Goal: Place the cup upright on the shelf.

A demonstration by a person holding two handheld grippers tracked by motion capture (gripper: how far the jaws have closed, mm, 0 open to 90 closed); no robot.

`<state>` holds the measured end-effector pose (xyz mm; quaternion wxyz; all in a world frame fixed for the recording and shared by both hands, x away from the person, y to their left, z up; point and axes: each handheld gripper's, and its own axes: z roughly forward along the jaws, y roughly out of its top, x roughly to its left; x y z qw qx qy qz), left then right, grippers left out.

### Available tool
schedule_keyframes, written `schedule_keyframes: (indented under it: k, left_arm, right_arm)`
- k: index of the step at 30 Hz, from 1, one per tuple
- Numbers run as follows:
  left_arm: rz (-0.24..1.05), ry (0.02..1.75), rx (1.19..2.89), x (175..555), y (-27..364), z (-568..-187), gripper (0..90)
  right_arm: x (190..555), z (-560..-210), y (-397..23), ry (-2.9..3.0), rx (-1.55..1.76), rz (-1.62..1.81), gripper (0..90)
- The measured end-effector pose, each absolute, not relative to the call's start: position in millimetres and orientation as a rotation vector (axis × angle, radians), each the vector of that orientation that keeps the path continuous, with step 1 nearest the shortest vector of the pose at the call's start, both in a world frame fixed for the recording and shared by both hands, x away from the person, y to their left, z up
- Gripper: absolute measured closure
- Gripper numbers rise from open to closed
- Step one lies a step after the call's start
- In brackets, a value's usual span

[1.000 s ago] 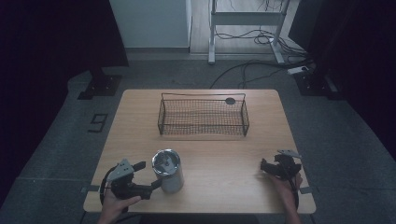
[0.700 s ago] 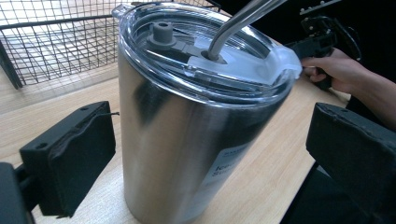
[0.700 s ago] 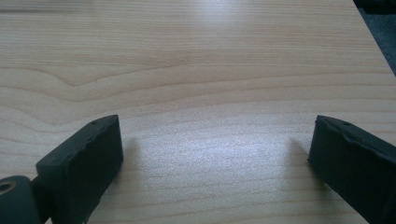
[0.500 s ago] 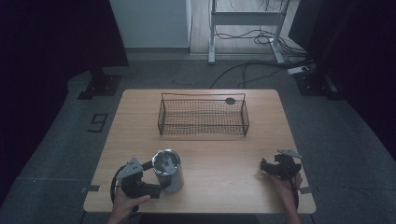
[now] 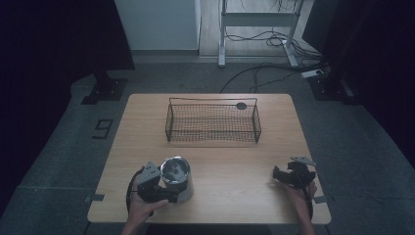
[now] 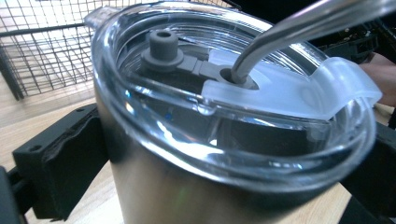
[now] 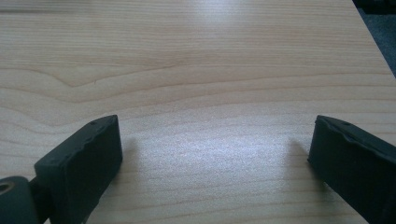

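Note:
A steel tumbler with a clear lid and a metal straw stands upright near the table's front left. In the left gripper view the tumbler looms close, with one black jaw on each side of its wall. My left gripper reaches in from the left. Its jaws have just been opening, and I see no pad pressing on the steel. At the front right, my right gripper rests low over bare wood. In the right gripper view the right gripper is open with nothing between its jaws.
A black wire basket sits at the back middle of the wooden table, with nothing in it that I can make out. A small dark round object lies by its far right corner. Beyond the table are a metal frame and cables on the floor.
My left gripper has slid right, toward the tumbler, and its jaws now stand on both sides of it. The tumbler and the right gripper have stayed put.

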<state>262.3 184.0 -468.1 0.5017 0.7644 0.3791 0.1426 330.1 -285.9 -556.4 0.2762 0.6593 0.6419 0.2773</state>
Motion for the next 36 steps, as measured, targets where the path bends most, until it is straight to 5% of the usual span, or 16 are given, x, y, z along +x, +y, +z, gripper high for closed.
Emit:
schedule_keyframes:
  k: [36]
  left_arm:
    - [0.474,0.952,1.856,263.2,159.5,-480.1,1.8]
  right_arm:
    - [330.1,-556.3,-286.0,1.726,1.772,0.745,2.6]
